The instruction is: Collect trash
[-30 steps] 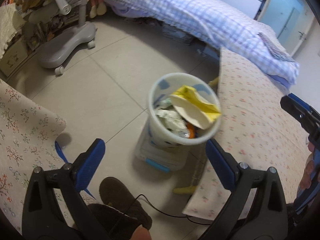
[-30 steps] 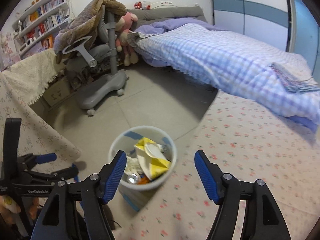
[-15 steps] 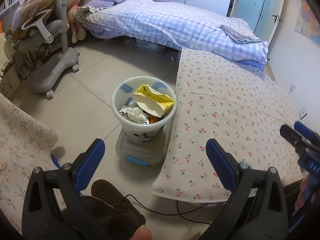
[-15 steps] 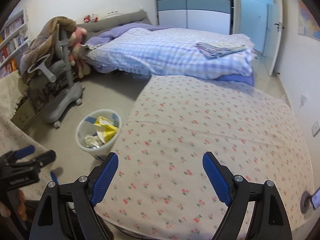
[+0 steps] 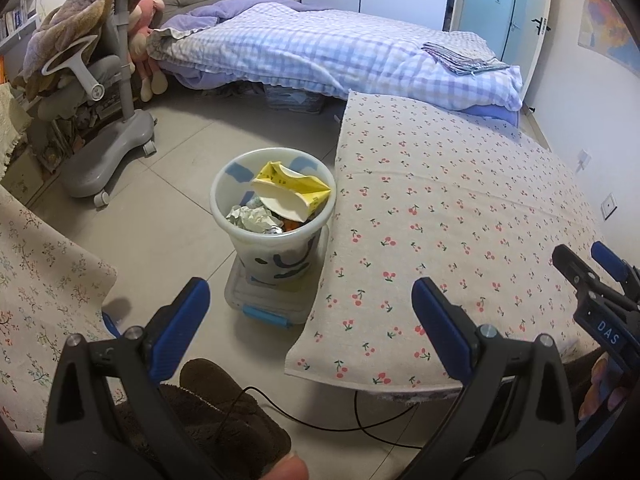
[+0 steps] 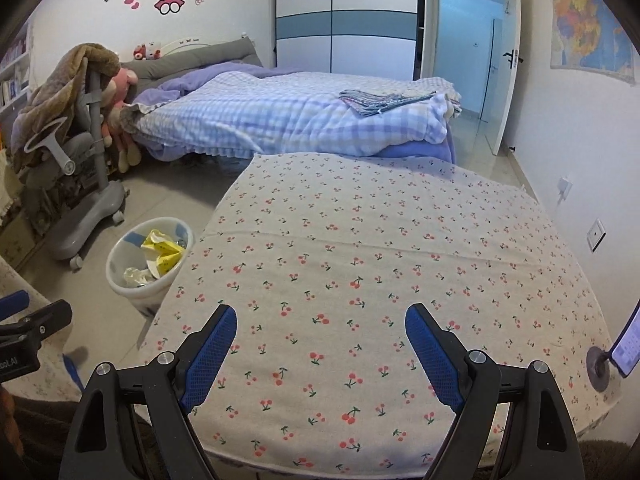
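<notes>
From the left wrist, the left gripper gapes wide, holding nothing; the trash bin, full, stands on the floor against the table's left edge.

From the right wrist, the right gripper is spread wide and empty above the table's near edge, with the bin just beside its left edge.

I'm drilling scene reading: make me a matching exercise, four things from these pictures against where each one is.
Things:
1. yellow carton
2. trash bin
3. folded checked cloth
4. brown blanket

Places:
a. draped over the grey chair
b. on the bed
c. sticking out of the bin
d. on a clear plastic box on the floor

Pairs: 1-c, 2-d, 3-b, 4-a
</notes>
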`<state>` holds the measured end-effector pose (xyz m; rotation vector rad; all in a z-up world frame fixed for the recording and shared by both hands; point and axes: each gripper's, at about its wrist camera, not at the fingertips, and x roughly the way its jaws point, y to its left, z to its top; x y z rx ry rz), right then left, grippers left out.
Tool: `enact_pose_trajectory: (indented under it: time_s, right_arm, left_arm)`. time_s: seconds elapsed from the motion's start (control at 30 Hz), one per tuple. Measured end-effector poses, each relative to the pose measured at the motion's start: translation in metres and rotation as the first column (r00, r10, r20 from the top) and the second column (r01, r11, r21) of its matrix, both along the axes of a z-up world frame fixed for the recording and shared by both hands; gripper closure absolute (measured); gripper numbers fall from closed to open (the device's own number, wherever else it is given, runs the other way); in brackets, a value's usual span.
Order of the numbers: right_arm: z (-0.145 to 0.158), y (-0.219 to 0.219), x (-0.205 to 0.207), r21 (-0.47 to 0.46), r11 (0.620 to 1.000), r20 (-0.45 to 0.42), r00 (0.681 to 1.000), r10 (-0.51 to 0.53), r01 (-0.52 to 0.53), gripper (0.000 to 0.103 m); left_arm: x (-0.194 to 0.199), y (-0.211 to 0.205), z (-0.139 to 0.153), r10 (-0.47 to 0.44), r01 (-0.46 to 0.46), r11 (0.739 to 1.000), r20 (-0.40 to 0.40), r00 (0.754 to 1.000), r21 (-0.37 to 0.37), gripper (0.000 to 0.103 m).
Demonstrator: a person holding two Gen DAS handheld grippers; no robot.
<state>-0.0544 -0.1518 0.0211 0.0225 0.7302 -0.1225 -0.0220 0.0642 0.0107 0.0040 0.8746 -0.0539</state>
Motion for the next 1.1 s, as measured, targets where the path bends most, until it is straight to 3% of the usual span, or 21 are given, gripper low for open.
enact_pose_trajectory:
  time_s: [1.1]
  right_arm:
    - [-0.005, -0.0021, -0.0008, 0.049, 0.999, -0.011, 1.0, 0.001, -0.001, 0.015]
  left_arm:
    - [-0.0013, -0.0054, -0.0036, -0.011, 0.011, 1.0, -0.003, 1.0, -0.005, 0.002]
